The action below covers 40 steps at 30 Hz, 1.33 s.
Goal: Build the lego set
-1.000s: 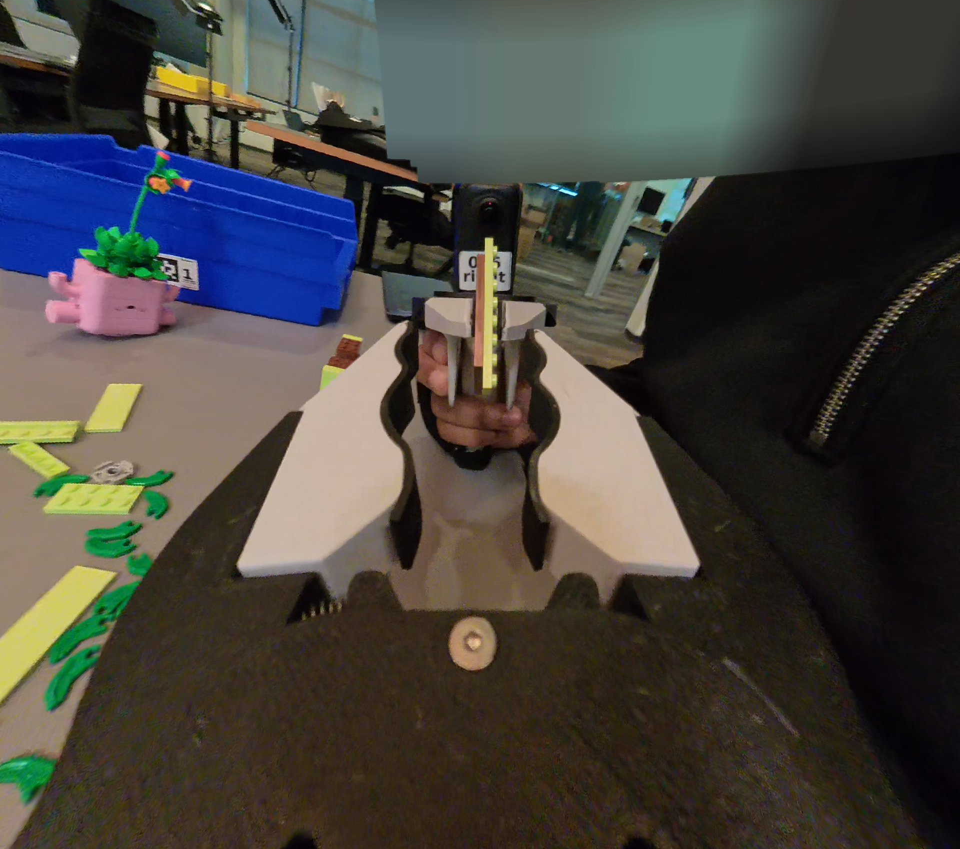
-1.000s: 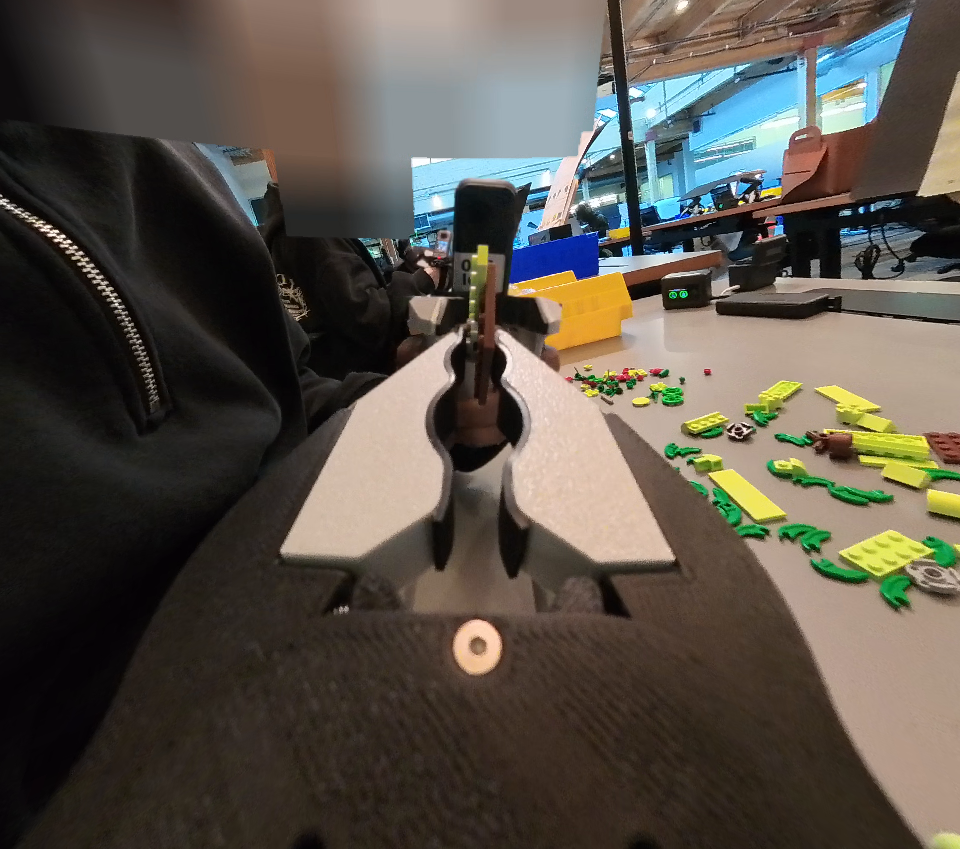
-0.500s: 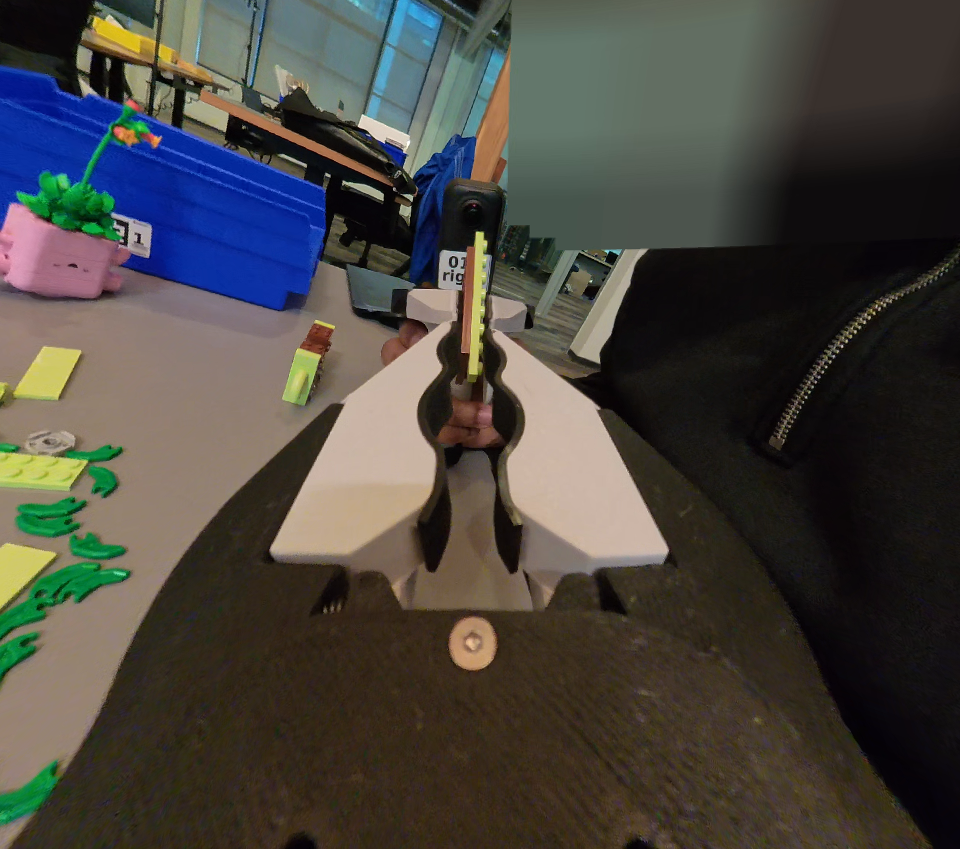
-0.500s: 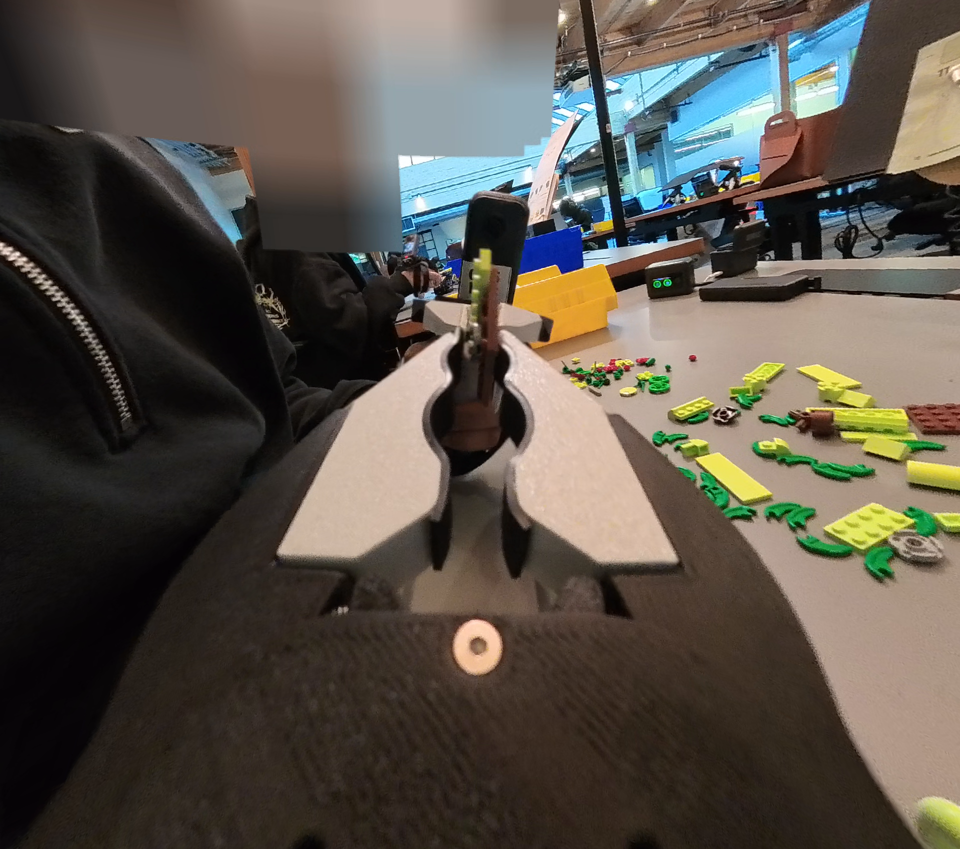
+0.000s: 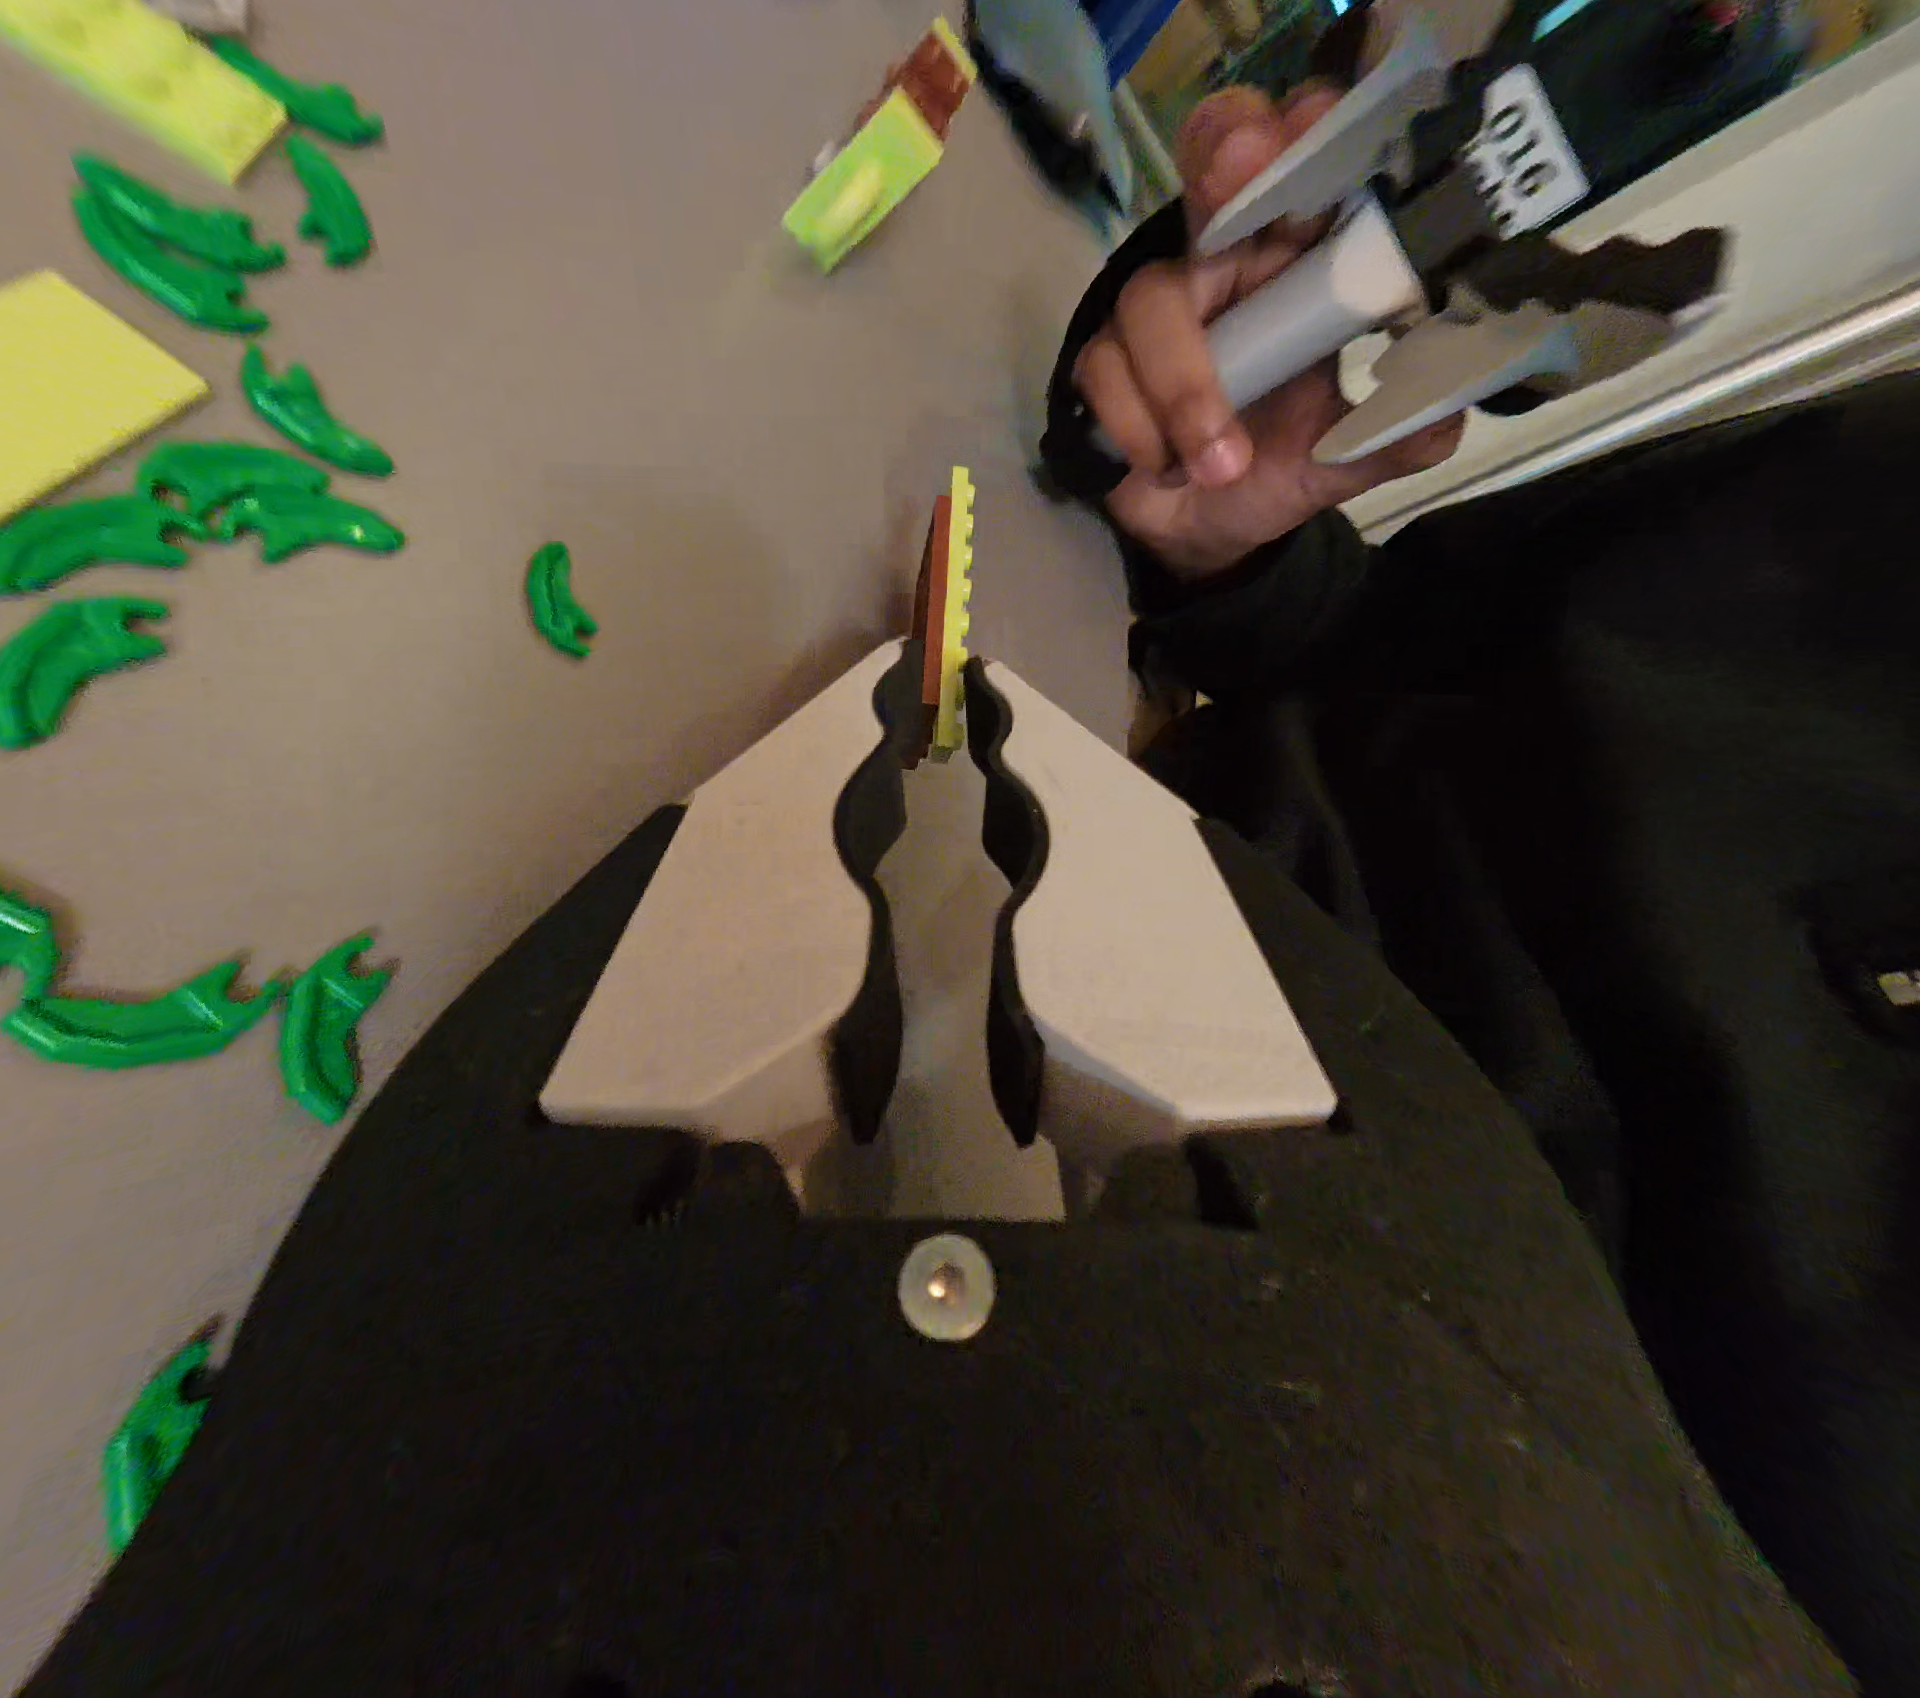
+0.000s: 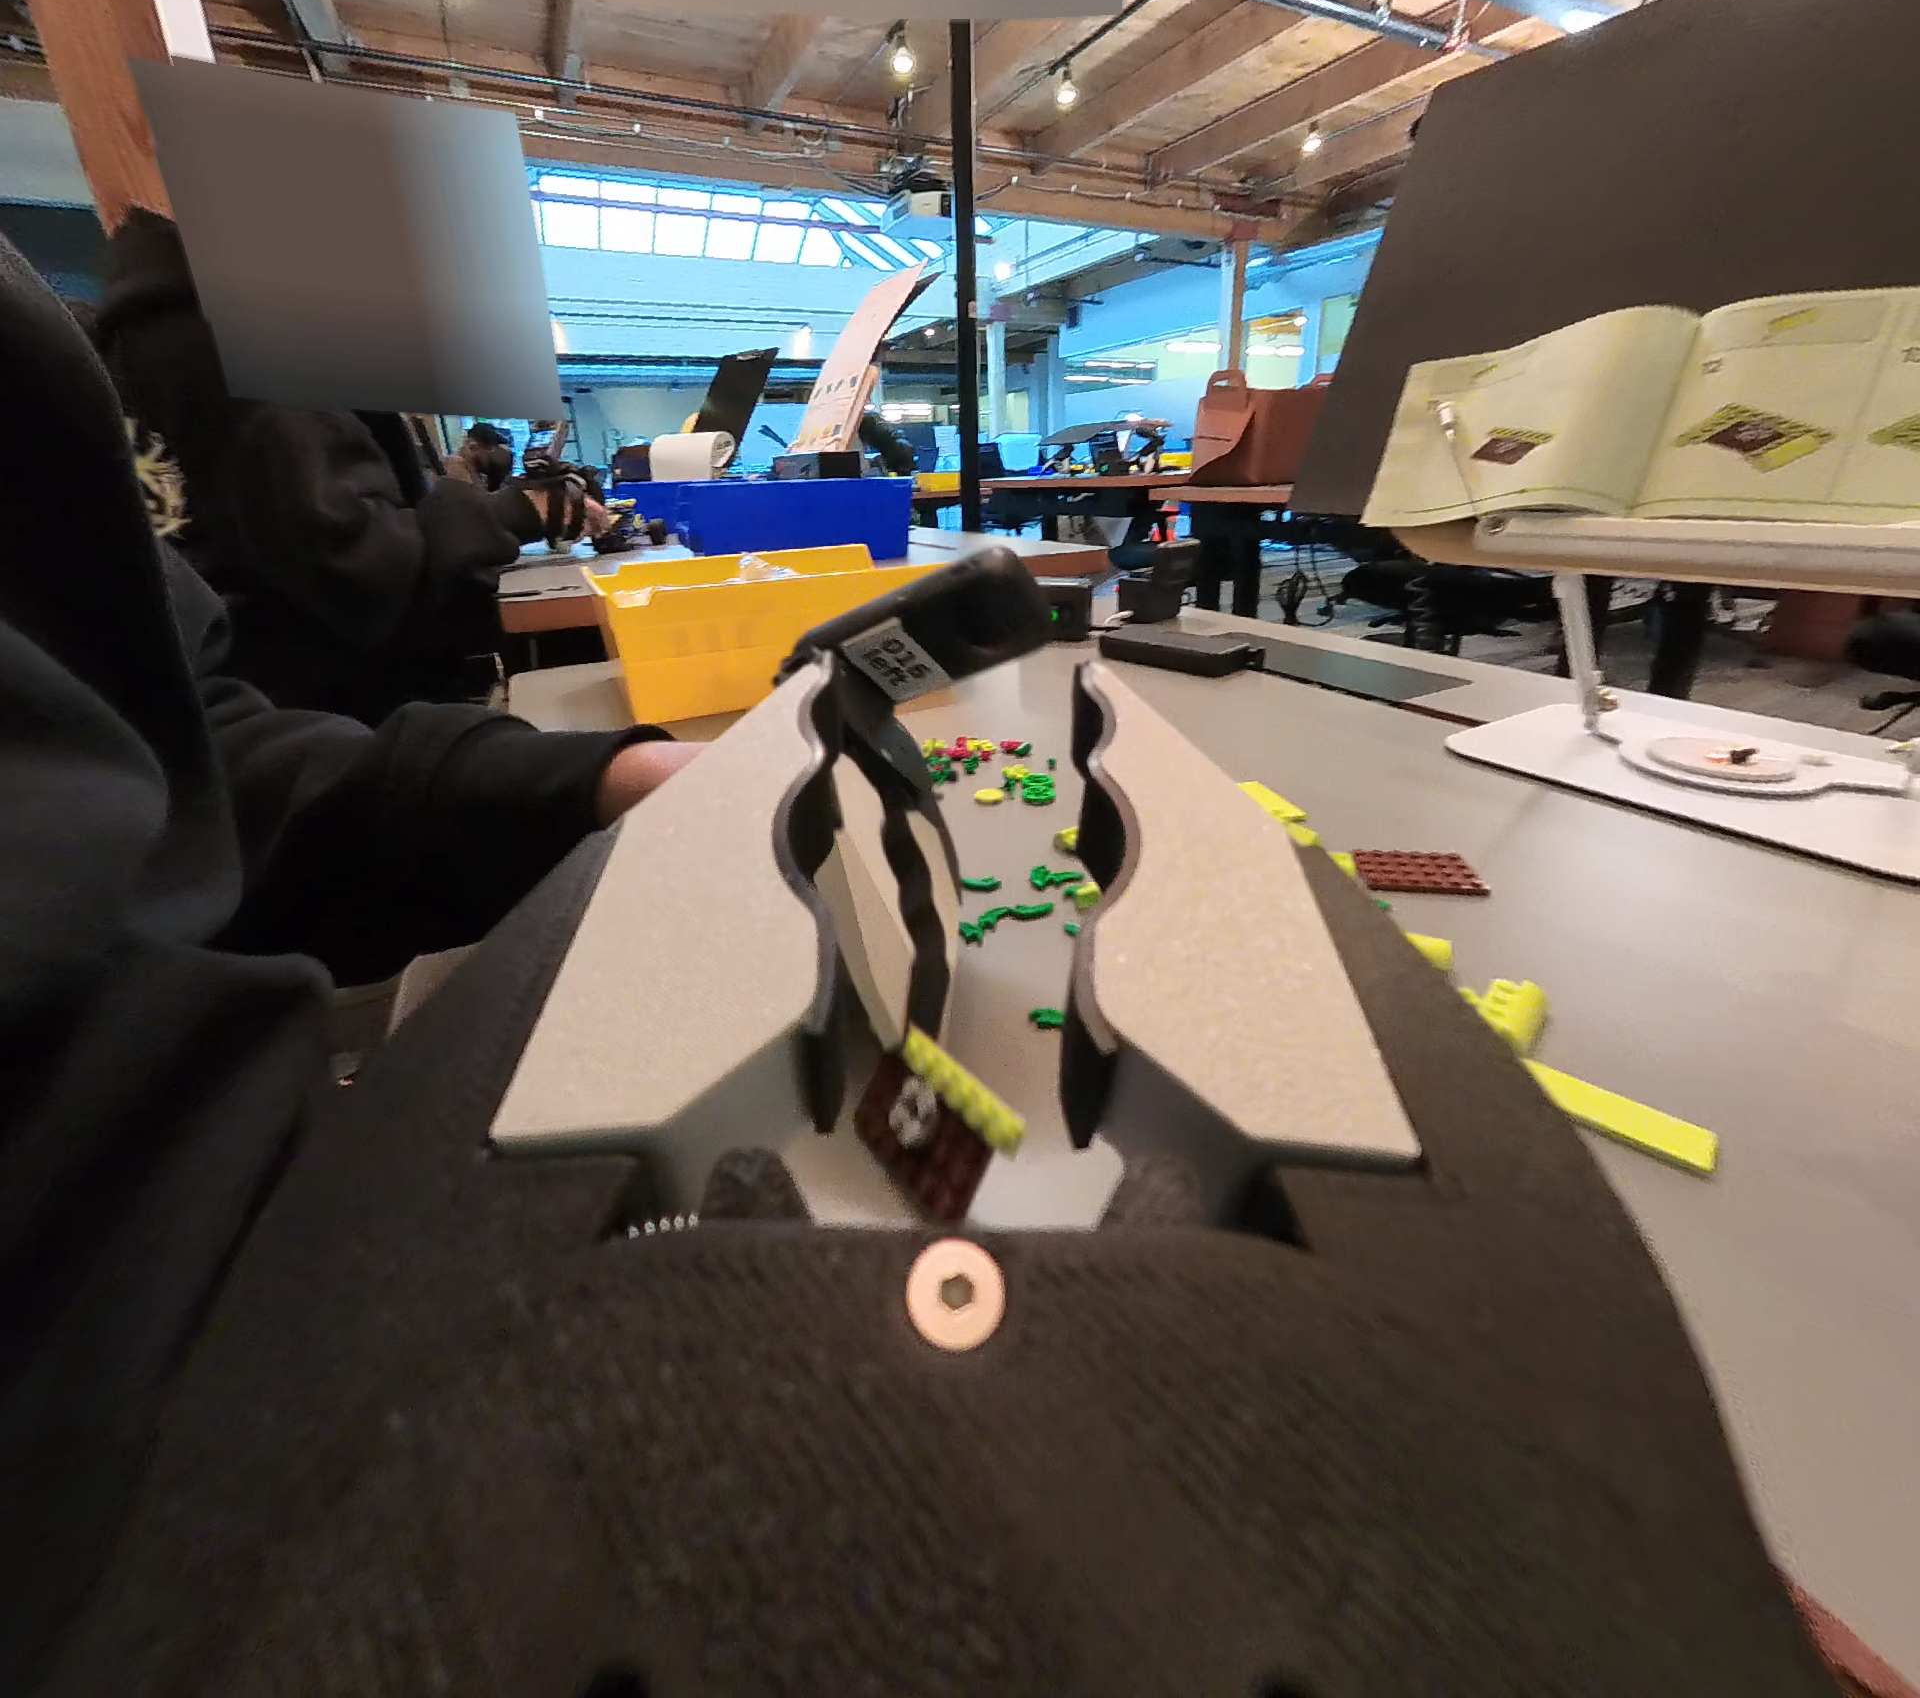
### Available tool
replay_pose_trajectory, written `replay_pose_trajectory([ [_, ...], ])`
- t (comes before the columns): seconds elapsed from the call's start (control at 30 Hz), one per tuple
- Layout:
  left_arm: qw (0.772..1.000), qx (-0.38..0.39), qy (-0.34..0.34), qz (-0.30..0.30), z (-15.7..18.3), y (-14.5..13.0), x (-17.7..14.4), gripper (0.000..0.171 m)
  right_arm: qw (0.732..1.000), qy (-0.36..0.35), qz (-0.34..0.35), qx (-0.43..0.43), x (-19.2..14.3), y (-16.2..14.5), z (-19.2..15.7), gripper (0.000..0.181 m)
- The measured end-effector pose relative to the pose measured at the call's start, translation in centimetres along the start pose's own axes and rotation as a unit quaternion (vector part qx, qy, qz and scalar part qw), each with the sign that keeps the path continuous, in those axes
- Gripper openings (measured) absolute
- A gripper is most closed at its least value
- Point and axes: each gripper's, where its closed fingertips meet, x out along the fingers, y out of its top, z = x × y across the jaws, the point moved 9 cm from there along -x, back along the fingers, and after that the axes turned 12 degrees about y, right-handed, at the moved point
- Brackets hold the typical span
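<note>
Where the left gripper (image 5: 943, 680) pinches it edge-on at the tips, the plate stack (image 5: 945, 609) — a brown plate joined to a lime one — hangs low over the table (image 5: 623, 360). It looks light, stiff and slick; a hold across the flat faces, clear of the seam, should keep it from twisting. Beyond, the right gripper (image 5: 1288, 329) gapes empty, well apart. Green leaves (image 5: 260, 495) lie scattered farther off.

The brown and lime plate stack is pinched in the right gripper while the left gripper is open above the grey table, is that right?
Not quite: the grippers are swapped. The brown and lime plate stack is pinched in the left gripper, as the left wrist view shows. The right gripper is the open one above the grey table.
</note>
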Motion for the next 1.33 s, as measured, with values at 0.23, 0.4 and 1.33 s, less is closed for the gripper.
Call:
replay_pose_trajectory([
  [0.23,0.998,0.011,0.051,-0.034,-0.1,-0.4,0.7,0.008,1.000,0.021,-0.005,0.022,0.0,-0.1,-0.2,0.041],
  [0.4,0.996,0.045,0.072,0.022,0.0,0.3,-0.2,0.026,1.000,0.014,0.002,0.023,-0.2,0.1,0.0,0.039],
  [1.33,0.947,0.224,0.171,0.154,2.0,1.7,-1.3,0.039,0.993,0.034,-0.104,0.040,2.2,-1.9,0.0,0.053],
])
